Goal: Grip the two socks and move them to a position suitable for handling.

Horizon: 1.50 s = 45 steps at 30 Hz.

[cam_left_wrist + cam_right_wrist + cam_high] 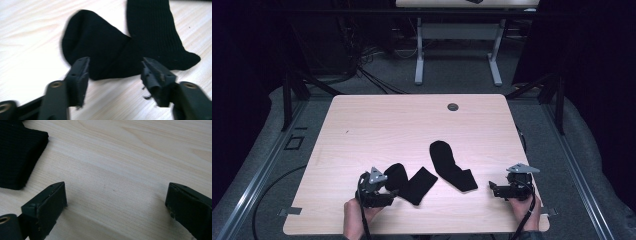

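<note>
Lying flat on the wooden table (372, 120), two black socks remain unpaired. The left gripper (393, 192) hovers at the bent sock (411, 182), its jaws parted with the sock's folded edge just ahead of them and nothing pinched. The right gripper (492, 189), jaws wide over bare wood, waits just beside the cuff of the second sock (451, 167). Judged from the layout, pairing or folding has barely begun: both socks lie apart, neither gripped.

The socks (110, 50) are matt black ribbed knit cloth; the bench (130, 157) is smooth, pale wood-grain with a faint sheen.
</note>
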Each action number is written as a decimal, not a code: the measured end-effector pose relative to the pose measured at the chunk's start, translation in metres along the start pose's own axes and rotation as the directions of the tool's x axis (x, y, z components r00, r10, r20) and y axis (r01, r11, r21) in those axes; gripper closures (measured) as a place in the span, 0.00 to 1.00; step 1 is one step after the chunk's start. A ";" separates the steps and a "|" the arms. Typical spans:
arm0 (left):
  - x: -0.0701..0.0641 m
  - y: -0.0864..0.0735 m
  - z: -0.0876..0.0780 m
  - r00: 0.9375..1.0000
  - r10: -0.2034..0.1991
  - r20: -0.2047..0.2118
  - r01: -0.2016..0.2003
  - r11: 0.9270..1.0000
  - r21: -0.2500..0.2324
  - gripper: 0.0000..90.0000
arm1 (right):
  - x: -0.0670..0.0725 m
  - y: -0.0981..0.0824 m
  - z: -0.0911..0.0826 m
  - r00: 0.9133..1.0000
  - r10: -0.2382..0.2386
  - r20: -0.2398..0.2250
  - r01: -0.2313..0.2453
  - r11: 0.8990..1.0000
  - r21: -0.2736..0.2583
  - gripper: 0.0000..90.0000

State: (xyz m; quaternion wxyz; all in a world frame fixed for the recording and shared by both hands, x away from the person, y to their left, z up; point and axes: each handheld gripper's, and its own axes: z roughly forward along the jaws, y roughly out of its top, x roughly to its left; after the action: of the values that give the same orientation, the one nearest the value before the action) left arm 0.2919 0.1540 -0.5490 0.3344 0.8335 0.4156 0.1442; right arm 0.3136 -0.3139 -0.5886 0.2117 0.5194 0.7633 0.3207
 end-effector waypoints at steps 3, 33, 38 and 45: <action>0.012 0.000 -0.010 1.000 -0.022 -0.020 0.021 1.000 -0.018 0.33 | -0.001 0.002 -0.001 1.000 0.015 -0.009 -0.015 1.000 0.007 0.07; 0.051 0.048 0.049 1.000 -0.003 0.010 0.002 0.996 0.093 0.33 | 0.168 0.103 0.063 0.890 -0.232 -0.392 0.278 0.959 0.063 0.44; 0.049 0.048 0.058 1.000 0.014 0.013 -0.016 0.991 0.134 0.42 | 0.178 0.103 0.078 0.892 -0.242 -0.382 0.297 0.951 0.091 0.52; 0.044 0.044 0.061 0.999 0.040 0.018 -0.042 0.991 0.128 0.66 | 0.182 0.102 0.078 0.883 -0.278 -0.378 0.331 0.940 0.081 0.72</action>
State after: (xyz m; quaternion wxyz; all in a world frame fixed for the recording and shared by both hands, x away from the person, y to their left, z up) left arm 0.3765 0.1427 -0.5654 0.2803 0.8627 0.4041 0.1179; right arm 0.3645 -0.0976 -0.5691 0.0780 0.3387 0.8822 0.3177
